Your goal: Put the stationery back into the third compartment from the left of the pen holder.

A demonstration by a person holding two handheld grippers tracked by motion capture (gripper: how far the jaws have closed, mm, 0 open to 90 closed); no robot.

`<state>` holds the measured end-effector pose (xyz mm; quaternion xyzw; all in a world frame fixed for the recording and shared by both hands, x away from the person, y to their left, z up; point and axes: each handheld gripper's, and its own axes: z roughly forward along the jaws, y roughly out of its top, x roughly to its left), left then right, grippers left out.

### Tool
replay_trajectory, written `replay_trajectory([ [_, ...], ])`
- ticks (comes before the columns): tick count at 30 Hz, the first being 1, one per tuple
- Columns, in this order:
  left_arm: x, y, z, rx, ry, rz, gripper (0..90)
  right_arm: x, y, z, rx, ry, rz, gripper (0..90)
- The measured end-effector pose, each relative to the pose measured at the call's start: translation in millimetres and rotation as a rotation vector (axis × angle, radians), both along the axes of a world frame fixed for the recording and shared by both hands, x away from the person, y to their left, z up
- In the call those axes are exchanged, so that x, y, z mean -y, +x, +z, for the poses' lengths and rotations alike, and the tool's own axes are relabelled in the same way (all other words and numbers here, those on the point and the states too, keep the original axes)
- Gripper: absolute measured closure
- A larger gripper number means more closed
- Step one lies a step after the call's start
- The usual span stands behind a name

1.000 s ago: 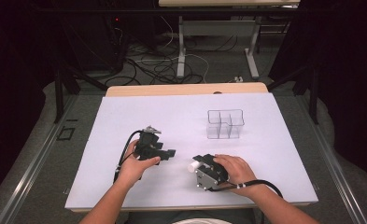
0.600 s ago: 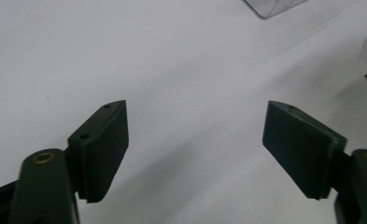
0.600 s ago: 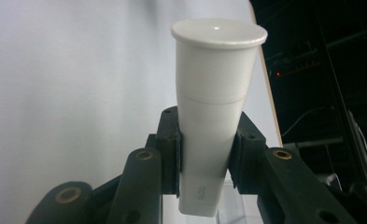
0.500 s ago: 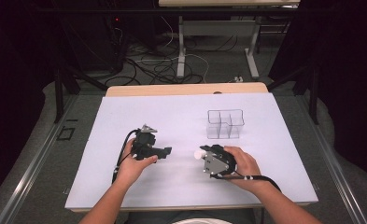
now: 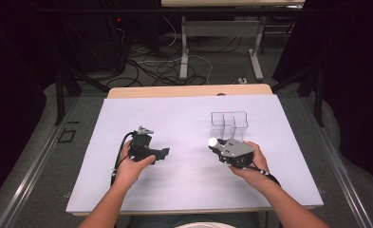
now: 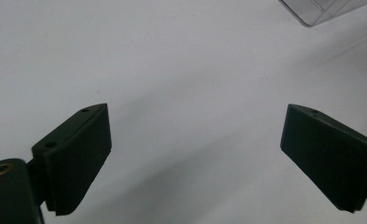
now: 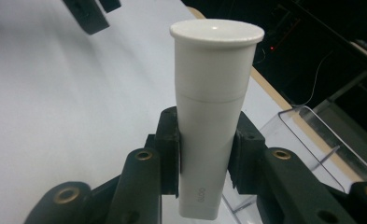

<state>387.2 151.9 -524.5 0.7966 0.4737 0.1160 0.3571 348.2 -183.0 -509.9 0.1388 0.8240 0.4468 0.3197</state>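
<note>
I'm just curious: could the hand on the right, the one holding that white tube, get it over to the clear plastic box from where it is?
Probably yes. The right gripper, shut on the white tube, sits just in front of the clear box, with bare table and nothing between them.

Both forearms reach in over the near edge of the desk (image 5: 127, 118). The left hand (image 5: 132, 164) holds the left gripper (image 5: 163, 153) low over the desk, left of its middle, pointing toward the right hand; its jaws have just been opening and now stand wide apart with nothing between them. The right hand (image 5: 250, 159) holds the right gripper (image 5: 216, 146) right of the desk's middle, tilted up and away from the person, its jaws clamped on a white tube (image 7: 214, 121) that stands out past the fingertips.
</note>
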Motion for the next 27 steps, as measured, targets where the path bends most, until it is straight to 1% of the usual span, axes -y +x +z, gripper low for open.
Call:
replay_trajectory([
  [4,-7.2,1.1,-0.9,0.015,-0.003,0.015,2.6,7.1,4.1,1.6,-0.053,0.083,-0.039,68.9],
  [6,-10.8,1.6,-1.0,0.031,0.002,0.011,0.9,11.0,6.8,1.5,-0.074,0.130,-0.054,68.9],
  [7,-11.7,1.2,-1.2,0.033,-0.003,0.012,0.4,13.0,7.8,1.7,-0.089,0.149,-0.062,68.9],
  [8,-12.9,1.3,-1.0,0.046,0.004,0.007,0.4,15.1,8.7,2.1,-0.103,0.168,-0.074,68.9],
  [9,-14.0,0.8,-1.0,0.046,0.002,0.006,0.4,17.0,10.0,2.0,-0.111,0.198,-0.081,68.9],
  [10,-15.0,0.9,-1.1,0.058,0.004,0.002,0.3,19.5,10.9,2.8,-0.127,0.216,-0.091,68.9],
  [11,-15.8,0.8,-0.9,0.061,0.007,-0.002,0.4,21.5,11.9,3.1,-0.142,0.240,-0.098,68.9],
  [12,-15.6,0.4,-1.3,0.067,-0.004,0.000,0.4,23.7,12.8,3.8,-0.154,0.257,-0.107,68.9],
  [13,-16.1,0.1,-1.1,0.075,0.005,0.001,0.4,26.0,13.3,4.6,-0.175,0.273,-0.117,68.9],
  [14,-16.3,-0.2,-0.9,0.078,0.008,0.004,0.4,27.9,14.9,4.7,-0.177,0.298,-0.122,68.9],
  [15,-16.4,-0.3,-1.0,0.083,0.004,0.006,0.4,29.6,15.4,5.0,-0.190,0.320,-0.134,68.9],
  [18,-17.0,-0.7,-0.5,0.091,0.003,0.006,0.3,34.2,18.2,5.0,-0.219,0.361,-0.159,68.8],
  [19,-17.1,-0.7,-0.3,0.090,0.004,0.008,0.4,35.2,19.1,4.9,-0.222,0.371,-0.170,68.8],
  [20,-17.2,-0.7,-0.6,0.088,0.000,0.010,0.4,37.1,20.1,5.5,-0.226,0.367,-0.175,68.8],
  [21,-17.1,-0.7,-0.7,0.085,0.001,0.013,0.4,38.0,20.2,6.1,-0.239,0.377,-0.186,68.8],
  [23,-17.4,-0.8,-1.2,0.084,0.003,0.013,0.4,40.1,22.2,7.0,-0.231,0.391,-0.199,68.8],
  [24,-17.1,-1.0,-1.7,0.077,-0.007,0.012,0.4,41.0,23.3,7.6,-0.228,0.393,-0.204,68.9],
  [26,-17.5,-0.8,-1.9,0.080,0.000,0.013,0.4,42.6,25.4,9.0,-0.230,0.400,-0.211,68.8],
  [27,-17.3,-0.8,-2.0,0.077,-0.006,0.014,0.4,43.5,27.5,10.8,-0.224,0.409,-0.229,68.8],
])
